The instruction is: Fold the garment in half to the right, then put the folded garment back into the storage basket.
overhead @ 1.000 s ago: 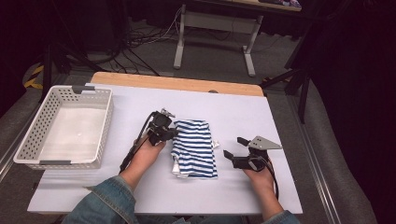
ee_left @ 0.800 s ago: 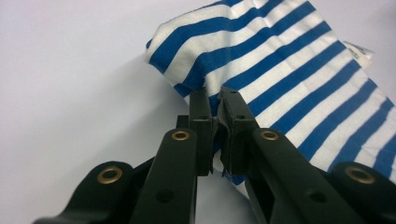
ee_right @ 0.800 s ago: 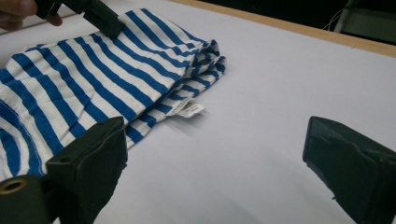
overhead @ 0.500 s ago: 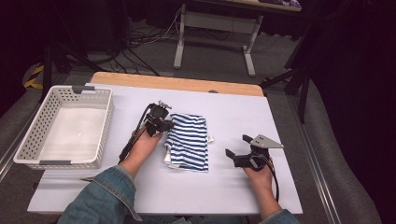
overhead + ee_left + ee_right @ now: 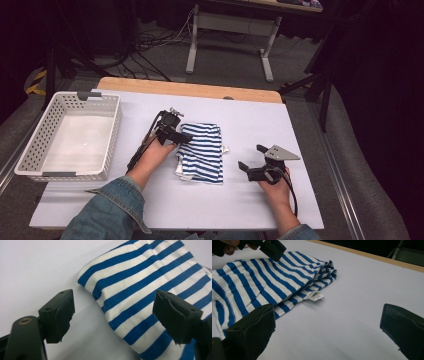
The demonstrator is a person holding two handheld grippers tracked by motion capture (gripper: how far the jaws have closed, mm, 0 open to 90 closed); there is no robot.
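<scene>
Our folded striped cloth (image 5: 202,152) lies flat mid-table (image 5: 300,200), moved slightly toward the white basket (image 5: 30,165) from where it lay a second ago. Our left gripper (image 5: 181,136) has just been opening; its jaws stand wide, nothing between them. Our right gripper (image 5: 252,157) waits beside, jaws wide, empty. We judge the fold released.

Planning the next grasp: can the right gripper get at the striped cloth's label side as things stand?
Probably yes. The right gripper stands open beside the striped cloth, with only bare table between them. The left gripper, jaws just opened, sits at the cloth's far edge, off that path.
</scene>
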